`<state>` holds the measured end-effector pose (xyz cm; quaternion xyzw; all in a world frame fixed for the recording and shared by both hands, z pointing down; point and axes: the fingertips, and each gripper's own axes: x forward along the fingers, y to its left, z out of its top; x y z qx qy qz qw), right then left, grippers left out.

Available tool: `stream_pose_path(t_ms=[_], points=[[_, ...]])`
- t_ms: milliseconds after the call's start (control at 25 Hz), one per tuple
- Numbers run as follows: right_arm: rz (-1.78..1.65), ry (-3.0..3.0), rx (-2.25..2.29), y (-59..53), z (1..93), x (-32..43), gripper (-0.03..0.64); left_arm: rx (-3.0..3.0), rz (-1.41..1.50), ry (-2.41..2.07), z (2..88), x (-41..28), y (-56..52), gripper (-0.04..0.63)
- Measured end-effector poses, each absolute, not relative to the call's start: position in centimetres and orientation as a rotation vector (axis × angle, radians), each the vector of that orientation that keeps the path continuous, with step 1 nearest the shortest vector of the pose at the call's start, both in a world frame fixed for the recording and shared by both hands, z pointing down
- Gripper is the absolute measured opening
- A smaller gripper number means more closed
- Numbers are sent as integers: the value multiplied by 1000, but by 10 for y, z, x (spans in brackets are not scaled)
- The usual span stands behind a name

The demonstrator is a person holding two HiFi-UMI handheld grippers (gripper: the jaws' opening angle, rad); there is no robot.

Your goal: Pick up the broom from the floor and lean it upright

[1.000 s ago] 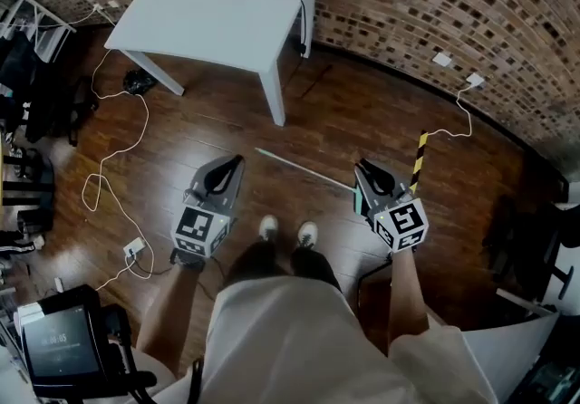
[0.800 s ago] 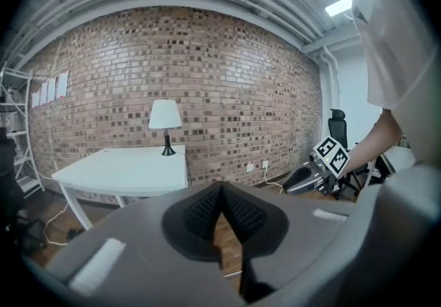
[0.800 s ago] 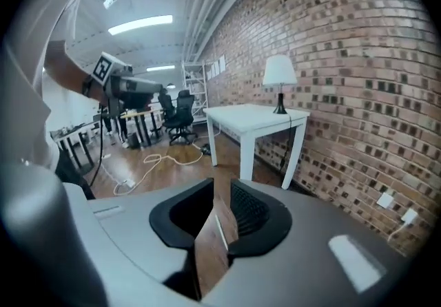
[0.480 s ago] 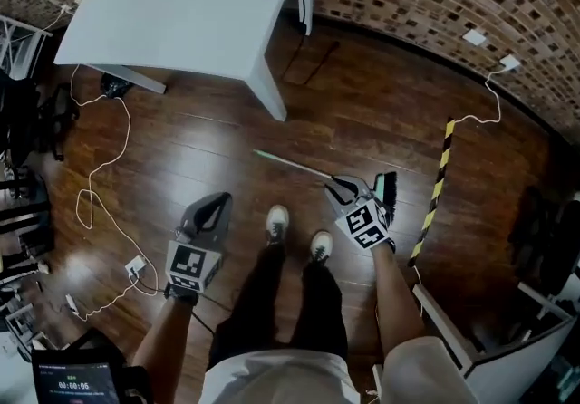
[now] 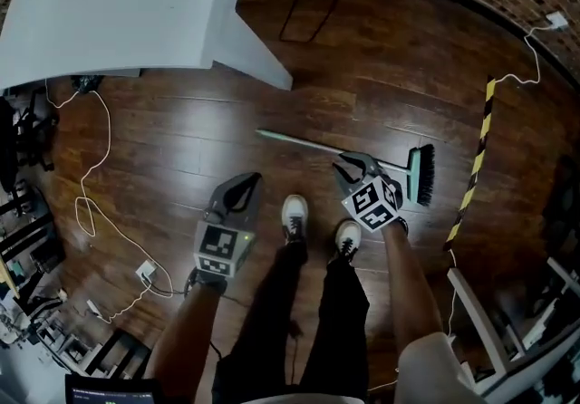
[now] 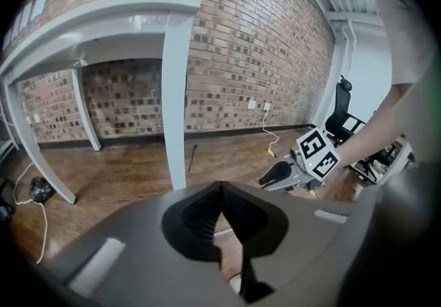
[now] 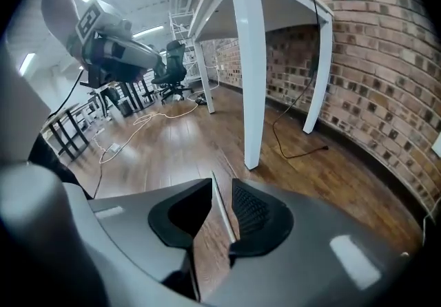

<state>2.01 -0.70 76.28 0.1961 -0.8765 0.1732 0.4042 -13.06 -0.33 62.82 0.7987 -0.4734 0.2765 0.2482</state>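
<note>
While the head view looks steeply down, broom position: the broom (image 5: pixel 299 141) lies flat on the wooden floor (image 5: pixel 163 149), in front of the person's shoes (image 5: pixel 294 212), with its bristle head to the right, beside a yellow-and-black striped bar (image 5: pixel 480 149).
Head view, right tool: the right tool (image 5: pixel 349 160) is low over the handle, near the bristle end.
Head view, left tool: the left tool (image 5: pixel 246 183) hangs over bare floor, left of the shoes and apart from the broom.
Head view, surroundings: a white surface (image 5: pixel 109 4) stands at upper left; a white cable (image 5: pixel 86 203) trails over the floor at left.
Left gripper view, tool state: the left tool's jaw tips meet, closed on nothing.
Left gripper view, background: the right tool, a white leg of the surface (image 6: pixel 176 113) and a brick wall (image 6: pixel 241 44) are visible.
Right gripper view, tool state: the jaws stand apart and have just been opening.
Right gripper view, contents: the broom handle (image 7: pixel 222 204) runs between the jaws, closer to the right-hand jaw; no pad visibly presses it.
Right gripper view, background: the left tool appears at upper left, above the floor.
</note>
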Motion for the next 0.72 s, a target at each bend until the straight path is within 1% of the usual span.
stream_pose_path(t_ms=[400, 600, 720], points=[[610, -2136, 684, -24, 879, 33, 95, 2065, 761, -1270, 768, -104, -11, 2], [632, -2069, 578, -7, 954, 25, 98, 2009, 763, -1268, 828, -97, 2, 2], [559, -2024, 459, 4, 995, 18, 104, 1988, 762, -1255, 853, -99, 14, 2]])
